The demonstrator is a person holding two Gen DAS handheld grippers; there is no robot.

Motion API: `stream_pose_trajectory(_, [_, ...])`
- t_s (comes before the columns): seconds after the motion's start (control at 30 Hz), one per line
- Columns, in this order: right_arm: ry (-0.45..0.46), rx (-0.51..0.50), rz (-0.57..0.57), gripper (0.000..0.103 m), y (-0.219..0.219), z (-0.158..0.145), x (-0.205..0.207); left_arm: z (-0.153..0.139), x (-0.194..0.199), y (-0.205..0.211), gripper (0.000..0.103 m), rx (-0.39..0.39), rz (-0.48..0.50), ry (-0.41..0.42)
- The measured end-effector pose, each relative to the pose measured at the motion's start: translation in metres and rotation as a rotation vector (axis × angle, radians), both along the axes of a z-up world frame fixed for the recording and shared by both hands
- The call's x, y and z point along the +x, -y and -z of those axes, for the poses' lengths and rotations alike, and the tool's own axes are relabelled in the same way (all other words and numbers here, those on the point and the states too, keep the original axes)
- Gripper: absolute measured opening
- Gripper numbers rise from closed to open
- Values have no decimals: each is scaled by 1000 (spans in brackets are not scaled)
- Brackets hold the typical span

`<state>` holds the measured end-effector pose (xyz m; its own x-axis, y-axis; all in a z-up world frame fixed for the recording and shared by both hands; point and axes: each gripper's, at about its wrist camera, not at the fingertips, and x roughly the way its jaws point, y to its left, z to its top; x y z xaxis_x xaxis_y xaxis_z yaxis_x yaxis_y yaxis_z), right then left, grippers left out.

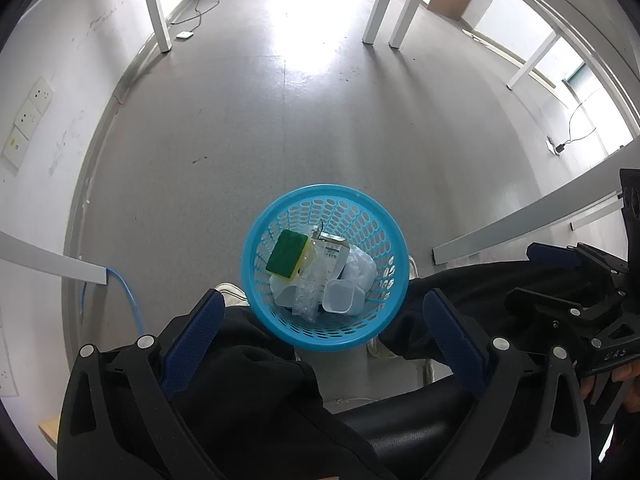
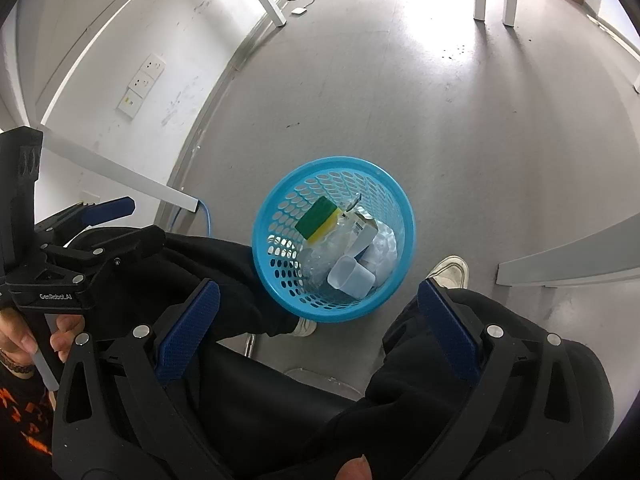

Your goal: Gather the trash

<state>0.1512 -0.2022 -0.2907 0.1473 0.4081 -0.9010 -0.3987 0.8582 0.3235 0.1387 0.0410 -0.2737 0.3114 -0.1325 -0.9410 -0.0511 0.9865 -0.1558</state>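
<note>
Left gripper (image 2: 106, 220) body reads "GenRobot.AI"; jaws spread, blue basket (image 2: 280, 196) below.

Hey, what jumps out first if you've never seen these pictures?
The bright blue basket on the grey floor between the seated person's legs, filled with trash. A green and yellow sponge lies on top, beside a clear plastic cup. Both the left gripper and right gripper hang open above it, empty.

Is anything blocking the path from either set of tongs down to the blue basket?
Nothing visible does. Both the left tongs and right tongs are open and empty above the blue basket, whose mouth is uncovered; the sponge already lies inside.
</note>
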Motion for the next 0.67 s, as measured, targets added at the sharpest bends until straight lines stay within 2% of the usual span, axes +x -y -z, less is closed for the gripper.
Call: stream_pose_trajectory(0.67, [-11,3,-4,95,2,0,2,5,1,-2,97,-27,-11,-20])
